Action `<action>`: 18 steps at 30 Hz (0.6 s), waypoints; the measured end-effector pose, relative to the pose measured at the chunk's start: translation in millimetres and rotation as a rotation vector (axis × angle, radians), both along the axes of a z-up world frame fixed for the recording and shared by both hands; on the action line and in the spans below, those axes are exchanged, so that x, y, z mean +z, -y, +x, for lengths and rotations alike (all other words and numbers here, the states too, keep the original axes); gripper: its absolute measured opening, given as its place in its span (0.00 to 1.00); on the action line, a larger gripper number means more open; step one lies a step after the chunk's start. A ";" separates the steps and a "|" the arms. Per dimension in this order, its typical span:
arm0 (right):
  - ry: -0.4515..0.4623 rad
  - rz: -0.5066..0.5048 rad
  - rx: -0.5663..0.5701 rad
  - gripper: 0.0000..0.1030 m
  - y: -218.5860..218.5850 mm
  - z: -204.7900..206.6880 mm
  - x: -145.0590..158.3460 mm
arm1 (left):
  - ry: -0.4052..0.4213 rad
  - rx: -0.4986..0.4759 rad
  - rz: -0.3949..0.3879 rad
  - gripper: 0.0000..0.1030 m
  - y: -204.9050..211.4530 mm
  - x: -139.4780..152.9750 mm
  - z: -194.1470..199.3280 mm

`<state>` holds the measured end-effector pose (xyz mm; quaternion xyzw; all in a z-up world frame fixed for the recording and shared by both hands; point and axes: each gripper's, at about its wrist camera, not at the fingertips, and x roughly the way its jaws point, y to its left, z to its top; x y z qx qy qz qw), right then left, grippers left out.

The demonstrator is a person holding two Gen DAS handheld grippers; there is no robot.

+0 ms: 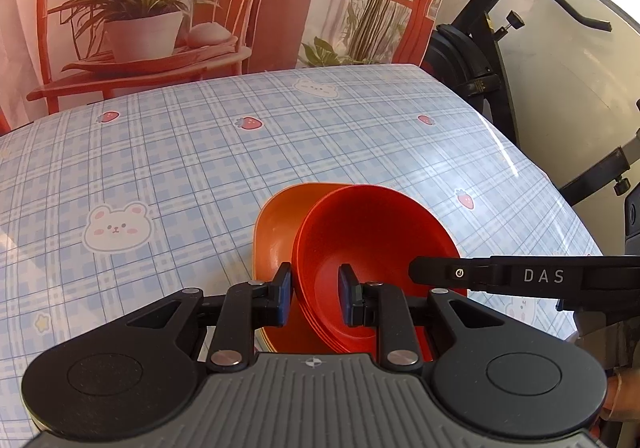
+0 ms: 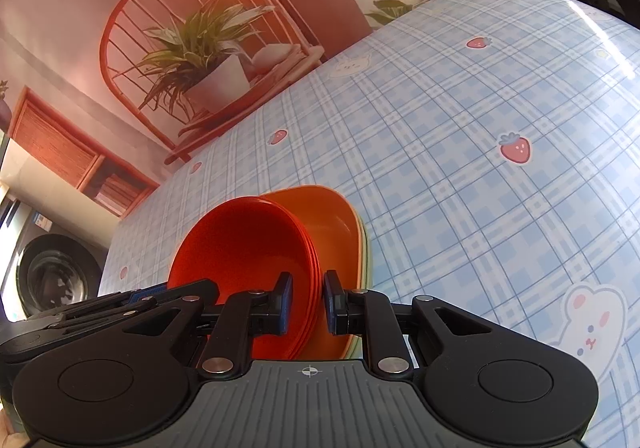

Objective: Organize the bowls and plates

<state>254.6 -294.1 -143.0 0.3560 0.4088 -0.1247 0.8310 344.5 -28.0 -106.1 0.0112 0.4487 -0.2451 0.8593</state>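
Note:
A stack of several red bowls (image 1: 372, 232) sits tilted inside a stack of plates with an orange plate (image 1: 276, 224) on top, on the blue checked tablecloth (image 1: 200, 152). My left gripper (image 1: 315, 296) straddles the near left rim of the red bowls, one pad inside and one outside, with a gap around the rim. In the right wrist view the red bowls (image 2: 240, 244) lean in the orange plate (image 2: 332, 224). My right gripper (image 2: 307, 302) is closed on the right rim of the red bowl stack. The right gripper's body (image 1: 520, 276) shows at the right of the left wrist view.
The tablecloth has bear and strawberry prints. A backdrop with a red chair and potted plant (image 1: 144, 8) stands behind the table. An exercise bike (image 1: 480, 48) is beyond the right edge. A washing machine (image 2: 52, 280) is at the left in the right wrist view.

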 end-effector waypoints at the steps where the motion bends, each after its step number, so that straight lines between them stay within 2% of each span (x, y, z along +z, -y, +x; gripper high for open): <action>1: -0.001 0.000 0.001 0.16 0.2 1.0 -0.5 | -0.001 0.001 0.001 0.24 -0.1 -0.3 0.2; 18: -0.002 -0.013 0.013 0.16 0.2 2.0 -0.8 | 0.003 0.019 0.008 0.25 -2.6 -0.8 -2.5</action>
